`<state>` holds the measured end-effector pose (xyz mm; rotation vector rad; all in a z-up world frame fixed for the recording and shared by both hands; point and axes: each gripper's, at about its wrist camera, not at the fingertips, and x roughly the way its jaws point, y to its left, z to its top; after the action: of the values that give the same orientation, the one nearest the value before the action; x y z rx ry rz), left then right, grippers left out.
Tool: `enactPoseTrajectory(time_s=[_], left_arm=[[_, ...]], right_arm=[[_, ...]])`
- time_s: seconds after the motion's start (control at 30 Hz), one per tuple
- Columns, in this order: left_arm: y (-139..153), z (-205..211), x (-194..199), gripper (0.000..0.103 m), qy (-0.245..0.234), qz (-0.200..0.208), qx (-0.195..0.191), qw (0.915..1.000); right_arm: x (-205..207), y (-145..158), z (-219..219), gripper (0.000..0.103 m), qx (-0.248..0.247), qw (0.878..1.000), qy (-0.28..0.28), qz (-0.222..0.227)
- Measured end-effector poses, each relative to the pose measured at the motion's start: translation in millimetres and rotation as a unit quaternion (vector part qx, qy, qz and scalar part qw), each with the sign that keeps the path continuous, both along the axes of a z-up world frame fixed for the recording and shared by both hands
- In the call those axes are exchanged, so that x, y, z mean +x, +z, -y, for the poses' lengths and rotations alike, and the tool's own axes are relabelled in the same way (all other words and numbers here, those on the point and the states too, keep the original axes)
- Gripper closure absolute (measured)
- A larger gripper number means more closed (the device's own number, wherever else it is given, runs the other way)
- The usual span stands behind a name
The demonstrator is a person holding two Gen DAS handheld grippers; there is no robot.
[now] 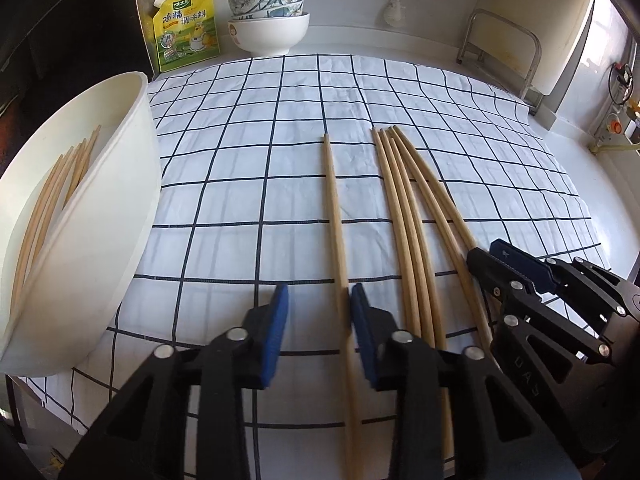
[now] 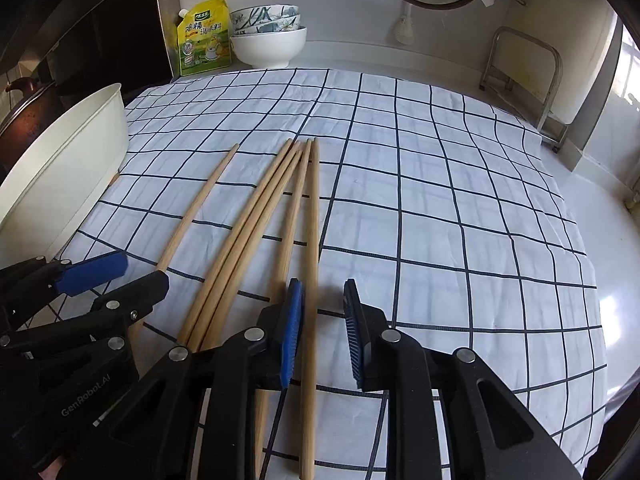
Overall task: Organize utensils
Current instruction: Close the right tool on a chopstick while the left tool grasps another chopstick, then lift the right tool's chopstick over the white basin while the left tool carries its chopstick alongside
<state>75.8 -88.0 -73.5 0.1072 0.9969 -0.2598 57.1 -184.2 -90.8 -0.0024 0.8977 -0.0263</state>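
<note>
1. Left wrist view: left tongs (image 1: 318, 304) stand wide over the checked cloth (image 1: 248, 184), a lone chopstick (image 1: 334, 216) lying between the blue pads, close against the right-hand one; contact cannot be confirmed
2. Only this view looks into the white tub (image 1: 100, 216) at the left cloth edge: several chopsticks in the tub (image 1: 44, 196) lie inside it
3. Right tongs (image 1: 508, 268) enter from the right, over the thick ends of the chopstick bundle (image 1: 404, 200)
4. Right wrist view: right tongs (image 2: 322, 308) stand wide, the rightmost chopstick (image 2: 314, 216) of the bundle between the pads, nothing gripped
5. Here the tub shows its outer wall only; a dark pot lid (image 2: 24, 108) appears beyond it, unseen from the left
6. Writing: "GenRobot.AI" on the left tongs body in the right view. A yellow seasoning pouch (image 2: 206, 38) carries Chinese characters, beside stacked bowls (image 2: 267, 34) at the back of the surface
</note>
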Motion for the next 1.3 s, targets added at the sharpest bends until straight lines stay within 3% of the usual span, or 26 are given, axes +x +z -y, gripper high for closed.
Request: enactPoseTrajectory(time_s=[0.03, 0.07, 0.37, 0.6, 0.93, 1.3], left_arm=[[0.3, 0.2, 0.4, 0.087, -0.002, -0.002, -0.002, 1.0], [0.4, 0.2, 0.5, 0.096, -0.004, -0.006, -0.007, 1.0], [4.2, -4.0, 0.2, 0.096, -0.015, -0.028, -0.047, 0.9984], [18.6, -8.0, -4.0, 0.096, -0.023, -0.021, -0.06, 0.9977], [71.4, -50.5, -3.3, 0.096, 0.0, 0.044, -0.076, 0.9962], [115.9, -138.0, 16.9, 0.096, 0.06, 0.125, -0.03, 0.9899]], right_arm=[[0.1, 0.1, -0.3, 0.097, 0.0, 1.0, 0.001, 0.0], [0.2, 0.2, 0.1, 0.097, 0.002, 1.0, 0.001, 0.0], [-5.7, 6.1, 18.1, 0.097, 0.076, 0.997, -0.014, 0.004], [-12.5, 19.6, 20.5, 0.097, 0.098, 0.995, -0.019, 0.017], [-2.2, 58.5, -15.5, 0.097, 0.112, 0.992, 0.026, 0.054], [40.2, 98.5, -116.4, 0.097, 0.132, 0.982, 0.113, 0.079]])
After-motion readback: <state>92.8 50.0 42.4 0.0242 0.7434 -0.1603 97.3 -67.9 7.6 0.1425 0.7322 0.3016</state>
